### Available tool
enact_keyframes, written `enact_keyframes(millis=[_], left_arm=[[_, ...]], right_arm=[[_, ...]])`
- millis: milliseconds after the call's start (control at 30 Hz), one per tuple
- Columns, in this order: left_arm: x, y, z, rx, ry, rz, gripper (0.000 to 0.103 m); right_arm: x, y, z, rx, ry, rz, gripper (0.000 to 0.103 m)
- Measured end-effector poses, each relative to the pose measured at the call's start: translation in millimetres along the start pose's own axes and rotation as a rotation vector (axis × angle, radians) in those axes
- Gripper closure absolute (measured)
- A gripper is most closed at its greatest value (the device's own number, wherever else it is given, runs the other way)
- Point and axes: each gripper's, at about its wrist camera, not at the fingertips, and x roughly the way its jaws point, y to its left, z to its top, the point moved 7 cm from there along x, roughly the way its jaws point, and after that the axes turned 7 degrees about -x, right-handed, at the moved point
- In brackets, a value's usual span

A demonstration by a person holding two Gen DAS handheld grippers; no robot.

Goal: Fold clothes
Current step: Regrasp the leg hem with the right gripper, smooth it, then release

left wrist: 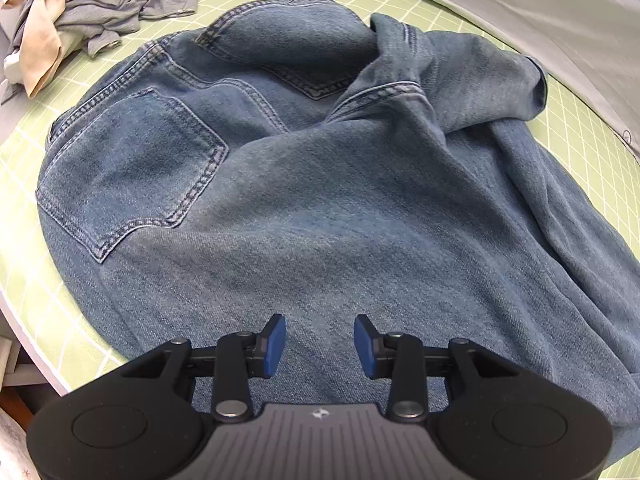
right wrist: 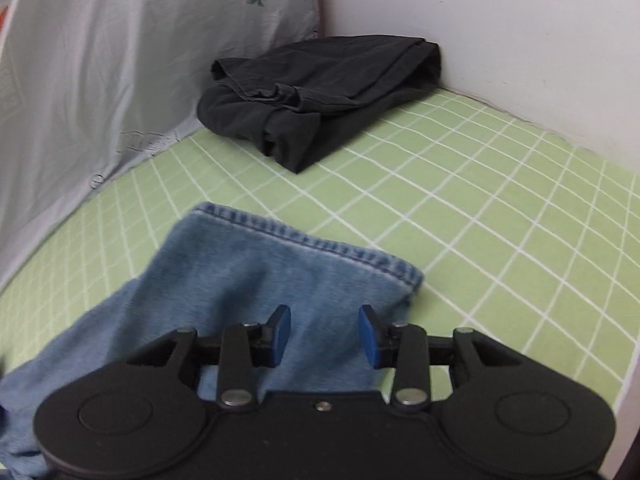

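A pair of blue jeans lies crumpled on the green checked sheet, back pockets up, one part folded over at the upper right. My left gripper is open and empty just above the denim near its lower edge. In the right wrist view a jeans leg lies flat with its hem pointing away. My right gripper is open and empty over that leg, near the hem's right corner.
A pile of grey and beige clothes sits at the far left of the bed. A folded black garment lies in the far corner by the white wall. A grey sheet with a carrot print hangs along the side.
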Motion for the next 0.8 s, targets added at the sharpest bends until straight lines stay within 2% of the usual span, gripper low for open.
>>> enact_keyframes(millis=[167,233,267,300,333,400,600,800], left_arm=[[-10,-14,-7,0.075,-0.028,-0.012,0.063],[-14,-12,-11,0.084,-0.034,-0.01,0.063],[-16,-12,-12,0.088,-0.037,-0.009,0.063],[-18,-11,-14,0.092,-0.04,-0.007,0.063],[-20,-10,-16,0.096,-0.043,-0.006,0.063],[-24,-9,-19,0.104,-0.05,-0.004,0.062],[-26,1,-26,0.091,-0.039,-0.011,0.062],[-25,11,-31,0.125,-0.02,-0.018,0.062]], right_arm=[[5,-2,-9,0.011,0.002,0.006,0.059],[5,2,-12,-0.008,-0.008,0.004,0.063],[4,2,-13,-0.022,-0.014,0.0,0.071],[4,3,-15,-0.036,-0.02,-0.004,0.086],[3,4,-16,-0.05,-0.027,-0.008,0.092],[-2,-1,-21,-0.05,-0.033,-0.016,0.097],[-19,-29,-39,-0.046,-0.018,-0.118,0.1],[-37,-56,-59,-0.067,0.011,-0.241,0.1]])
